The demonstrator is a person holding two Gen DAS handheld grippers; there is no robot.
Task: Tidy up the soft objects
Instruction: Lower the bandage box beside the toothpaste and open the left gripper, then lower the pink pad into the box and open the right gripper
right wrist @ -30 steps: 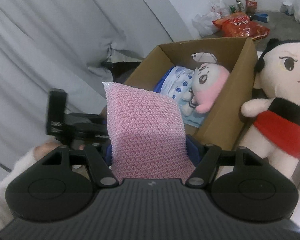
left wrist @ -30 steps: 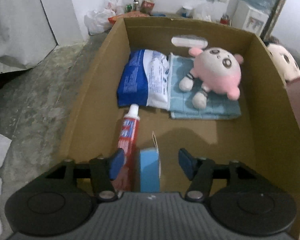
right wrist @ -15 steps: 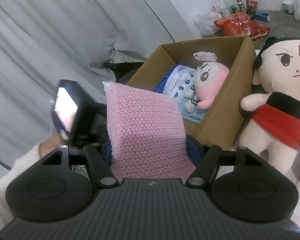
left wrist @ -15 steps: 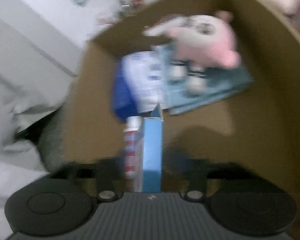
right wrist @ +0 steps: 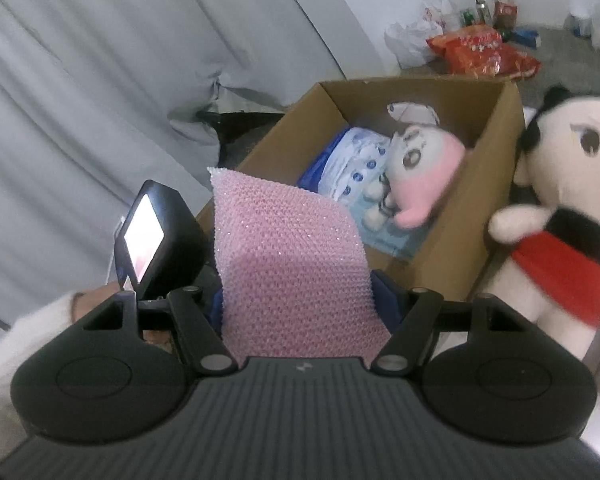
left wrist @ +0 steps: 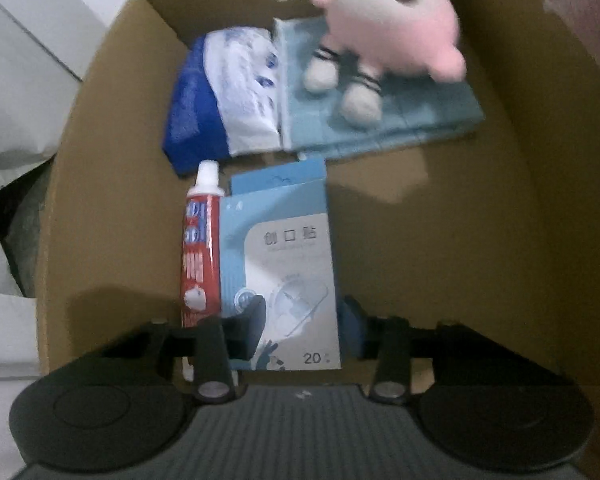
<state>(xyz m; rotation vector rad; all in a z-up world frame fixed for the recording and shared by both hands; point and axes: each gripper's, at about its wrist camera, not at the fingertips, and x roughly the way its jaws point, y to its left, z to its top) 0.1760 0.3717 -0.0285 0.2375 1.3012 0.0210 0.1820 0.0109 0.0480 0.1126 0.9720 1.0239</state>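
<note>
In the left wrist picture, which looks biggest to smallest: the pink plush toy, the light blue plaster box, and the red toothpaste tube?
1. Light blue plaster box, though it lies nearer the camera
2. Pink plush toy, similar, so unsure
3. Red toothpaste tube, clearly smallest

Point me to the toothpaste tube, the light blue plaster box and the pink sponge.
toothpaste tube (left wrist: 201, 248), left wrist view, on its red body.
light blue plaster box (left wrist: 284, 248), left wrist view, on its front face.
pink sponge (right wrist: 292, 264), right wrist view, on its knitted face.

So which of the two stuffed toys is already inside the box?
The small pink plush, lying on the blue cloth. The bigger doll in the red skirt stands outside the cardboard box.
</note>
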